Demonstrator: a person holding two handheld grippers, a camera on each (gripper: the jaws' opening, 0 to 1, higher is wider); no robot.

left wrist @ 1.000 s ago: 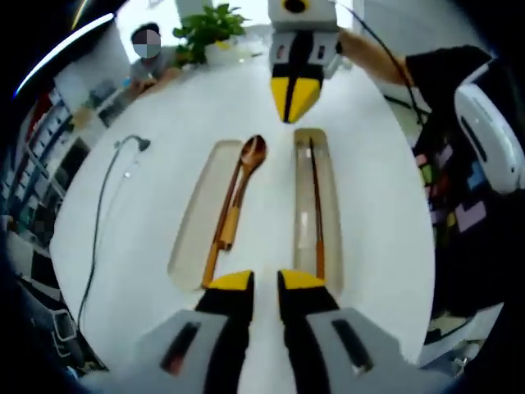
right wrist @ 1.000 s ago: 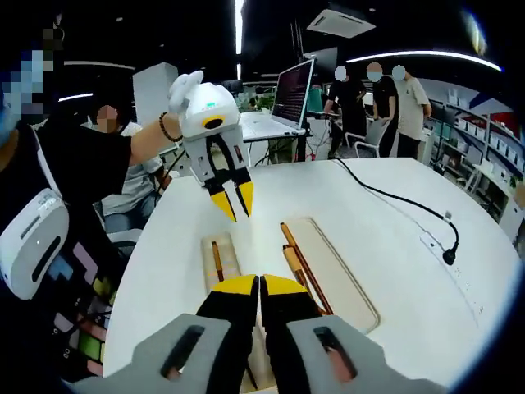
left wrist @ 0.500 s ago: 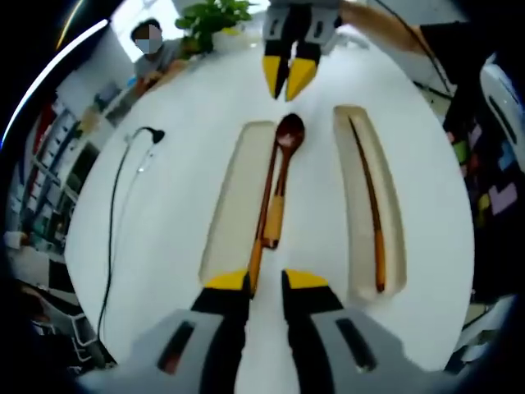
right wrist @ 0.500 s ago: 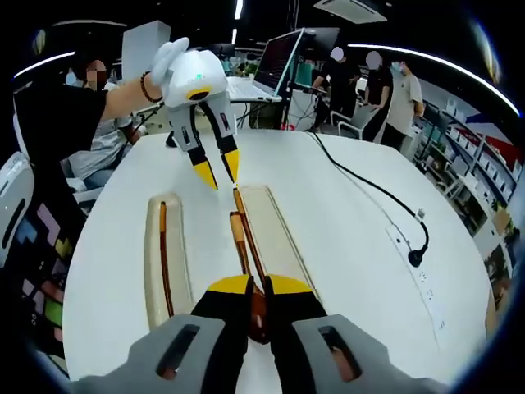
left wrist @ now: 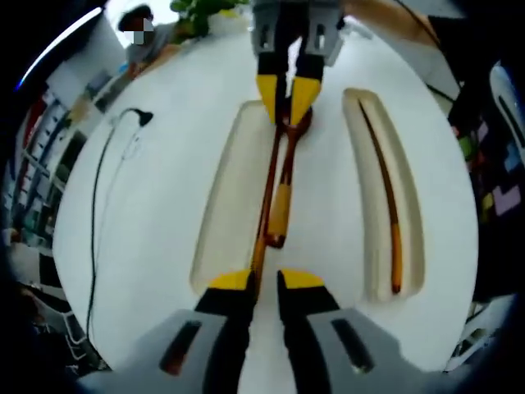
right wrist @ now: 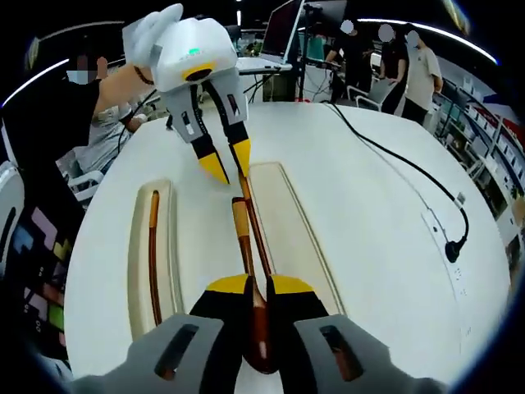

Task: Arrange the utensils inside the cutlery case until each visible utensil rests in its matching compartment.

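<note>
We see a white table [left wrist: 164, 205], two translucent beige case halves [left wrist: 225, 205] [left wrist: 410, 213], a dark reddish-brown wooden spoon [left wrist: 283, 176] with a lighter amber handle end, orange-brown chopsticks [left wrist: 385, 197], a black cable [right wrist: 402, 164], our yellow-tipped black jaws

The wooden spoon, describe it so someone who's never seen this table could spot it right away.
On the round white table lie two long pale trays side by side. The spoon lies between them, along the inner edge of the wider tray, beside a thin stick. It alone has a dark oval bowl and a lighter band on its handle.
</note>
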